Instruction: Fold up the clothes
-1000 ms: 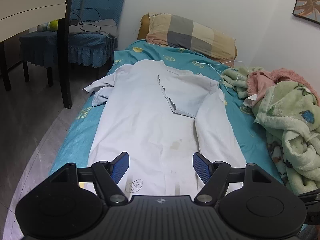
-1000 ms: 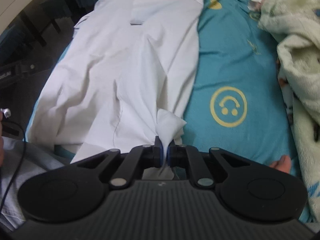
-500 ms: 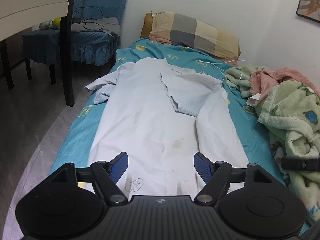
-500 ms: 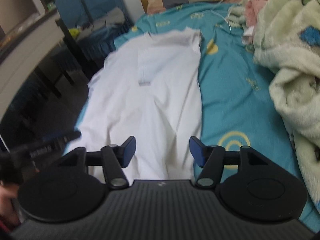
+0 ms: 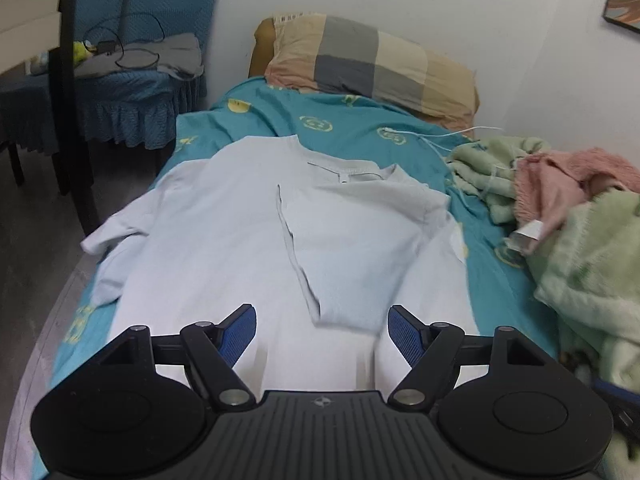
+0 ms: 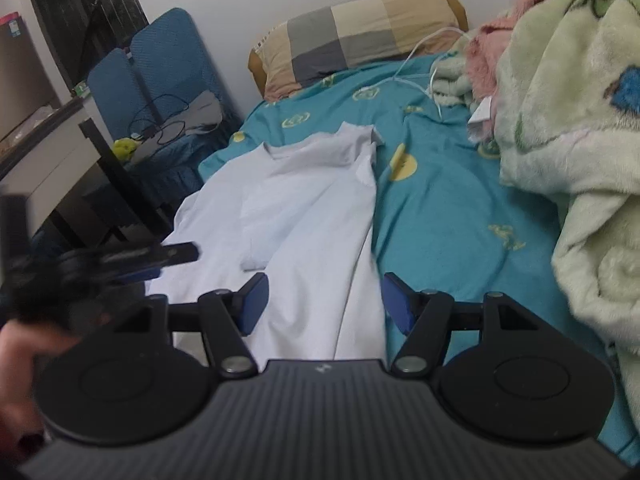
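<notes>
You've let go of the white shirt (image 6: 312, 216) with your right gripper (image 6: 323, 300): a second ago it pinched the hem corner, now its jaws are spread and empty. So the right-side fold is down on the bed (image 6: 436, 216), left sleeve next I'd guess. Your left gripper (image 5: 322, 330) is spread too, and has slid closer over the shirt's middle.

I'm working in a home bedroom: a single bed (image 5: 360, 136) with a teal printed sheet runs along a white wall, a checked pillow (image 5: 372, 64) at its head and a heap of green and pink fleece blankets (image 6: 568, 128) piled along one side. Beside the bed I see a blue-covered chair (image 5: 132, 80) strewn with cables and clothing, and a framed picture's corner (image 5: 622, 4) on the wall.
</notes>
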`<state>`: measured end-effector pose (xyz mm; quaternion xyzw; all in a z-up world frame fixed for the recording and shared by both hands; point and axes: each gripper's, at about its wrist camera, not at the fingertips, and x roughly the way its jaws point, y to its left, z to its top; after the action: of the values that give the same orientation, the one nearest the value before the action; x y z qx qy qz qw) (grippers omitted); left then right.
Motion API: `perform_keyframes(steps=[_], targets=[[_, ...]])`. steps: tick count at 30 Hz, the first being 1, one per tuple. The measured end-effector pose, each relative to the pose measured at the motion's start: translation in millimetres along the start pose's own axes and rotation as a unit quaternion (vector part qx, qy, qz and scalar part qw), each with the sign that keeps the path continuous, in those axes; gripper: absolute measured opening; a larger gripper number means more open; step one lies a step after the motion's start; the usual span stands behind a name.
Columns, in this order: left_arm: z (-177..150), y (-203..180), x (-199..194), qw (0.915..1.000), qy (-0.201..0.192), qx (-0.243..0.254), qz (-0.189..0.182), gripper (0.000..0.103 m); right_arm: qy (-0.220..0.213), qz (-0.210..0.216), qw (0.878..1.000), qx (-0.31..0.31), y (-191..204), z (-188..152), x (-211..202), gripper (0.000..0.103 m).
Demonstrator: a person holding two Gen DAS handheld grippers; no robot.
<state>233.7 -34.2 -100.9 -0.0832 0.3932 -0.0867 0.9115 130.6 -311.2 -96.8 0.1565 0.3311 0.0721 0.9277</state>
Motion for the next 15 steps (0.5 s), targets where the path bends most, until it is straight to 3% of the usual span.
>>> perform_keyframes(steps=[5, 9, 12, 15], targets=[[31, 12, 88, 0.9994, 0.007, -0.031, 0.011, 0.072, -0.019, -0.003, 1.0, 0.0, -6, 10, 13, 0.065], [46, 19, 135, 0.9988, 0.006, -0.047, 0.009, 0.07, -0.014, -0.007, 1.0, 0.014, -17, 12, 30, 0.065], [53, 18, 159, 0.9992, -0.007, -0.036, 0.017, 0.063, 0.001, -0.001, 0.999, 0.042, -27, 13, 42, 0.065], [56, 12, 171, 0.9994, -0.019, -0.008, 0.027, 0.046, 0.007, 0.0, 0.999, 0.051, -30, 11, 48, 0.065]])
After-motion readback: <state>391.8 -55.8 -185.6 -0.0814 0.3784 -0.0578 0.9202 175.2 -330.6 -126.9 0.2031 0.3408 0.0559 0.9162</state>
